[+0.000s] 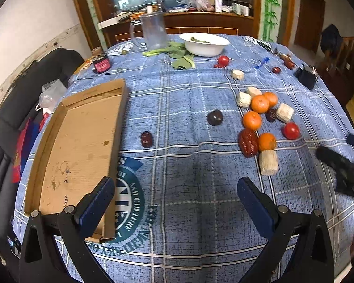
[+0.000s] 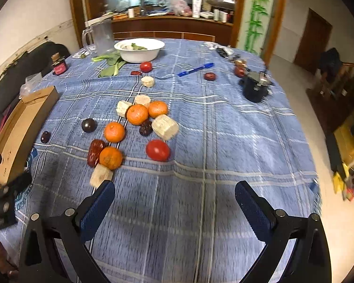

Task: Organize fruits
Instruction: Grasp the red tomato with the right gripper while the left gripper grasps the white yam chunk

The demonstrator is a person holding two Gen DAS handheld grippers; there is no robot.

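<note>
Fruit lies in a cluster on the blue plaid cloth: several oranges, red tomatoes, red dates, pale cut cylinders, a dark plum and a lone date. A shallow cardboard tray lies at the left. My left gripper is open and empty beside the tray. My right gripper is open and empty just in front of the cluster.
A white bowl, leafy greens, a clear jug, a small jar, a blue pen and a black container stand farther back. A black sofa borders the table's left edge.
</note>
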